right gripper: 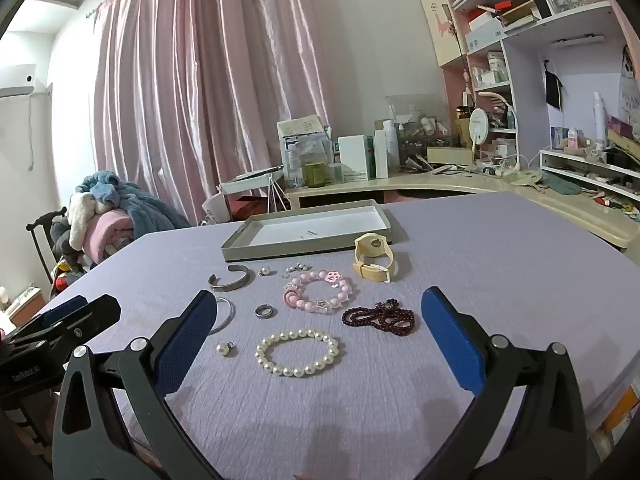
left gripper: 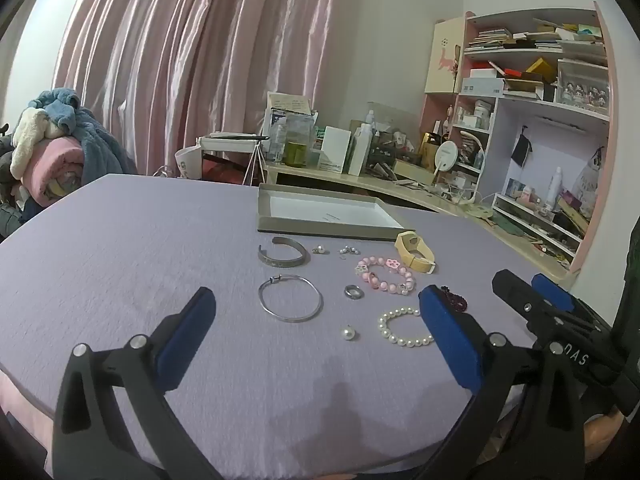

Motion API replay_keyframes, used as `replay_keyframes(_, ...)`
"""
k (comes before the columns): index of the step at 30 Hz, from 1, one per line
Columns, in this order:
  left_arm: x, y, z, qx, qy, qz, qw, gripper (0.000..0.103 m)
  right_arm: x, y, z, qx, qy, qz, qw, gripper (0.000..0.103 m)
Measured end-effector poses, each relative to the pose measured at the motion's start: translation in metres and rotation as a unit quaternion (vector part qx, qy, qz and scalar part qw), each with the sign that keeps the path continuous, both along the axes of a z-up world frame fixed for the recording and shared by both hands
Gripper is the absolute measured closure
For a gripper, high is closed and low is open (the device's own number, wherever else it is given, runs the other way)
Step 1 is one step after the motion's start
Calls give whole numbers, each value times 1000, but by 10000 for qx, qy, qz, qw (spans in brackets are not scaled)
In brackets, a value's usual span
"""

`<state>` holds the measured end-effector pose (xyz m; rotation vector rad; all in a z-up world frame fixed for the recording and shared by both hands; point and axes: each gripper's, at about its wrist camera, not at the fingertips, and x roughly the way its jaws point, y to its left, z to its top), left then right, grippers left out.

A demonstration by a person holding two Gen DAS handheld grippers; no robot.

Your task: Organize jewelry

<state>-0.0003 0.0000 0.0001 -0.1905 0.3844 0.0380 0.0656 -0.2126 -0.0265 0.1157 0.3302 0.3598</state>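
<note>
Jewelry lies on a lilac cloth before a shallow grey tray (left gripper: pixel 280 229) (right gripper: pixel 240 250) with a white floor. I see a silver cuff (left gripper: pixel 282 257) (right gripper: pixel 230 279), a thin silver bangle (left gripper: pixel 290 298), a ring (left gripper: pixel 353 291) (right gripper: pixel 265 311), a pink bead bracelet (left gripper: pixel 385 275) (right gripper: pixel 320 292), a pearl bracelet (left gripper: pixel 402 326) (right gripper: pixel 297 353), a loose pearl (left gripper: pixel 348 333) (right gripper: pixel 225 349), dark red beads (right gripper: pixel 378 316) and a yellow watch (left gripper: pixel 416 254) (right gripper: pixel 374 256). My left gripper (left gripper: pixel 316 312) is open above the bangle. My right gripper (right gripper: pixel 318 320) is open above the pearl bracelet.
Small earrings (left gripper: pixel 349 250) (right gripper: pixel 298 268) lie near the tray. A cluttered desk (right gripper: pixel 460 184) and shelves (left gripper: pixel 540 92) stand behind the table. A pile of blankets (left gripper: pixel 60 148) sits at the left. The right gripper shows in the left wrist view (left gripper: pixel 532 292).
</note>
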Motion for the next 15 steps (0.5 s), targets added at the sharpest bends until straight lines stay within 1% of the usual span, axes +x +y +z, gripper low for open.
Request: replay_keyframes(15,1,-1,0,3,37,-18,10000,2,1,0,0,-6,20,1,10000,1)
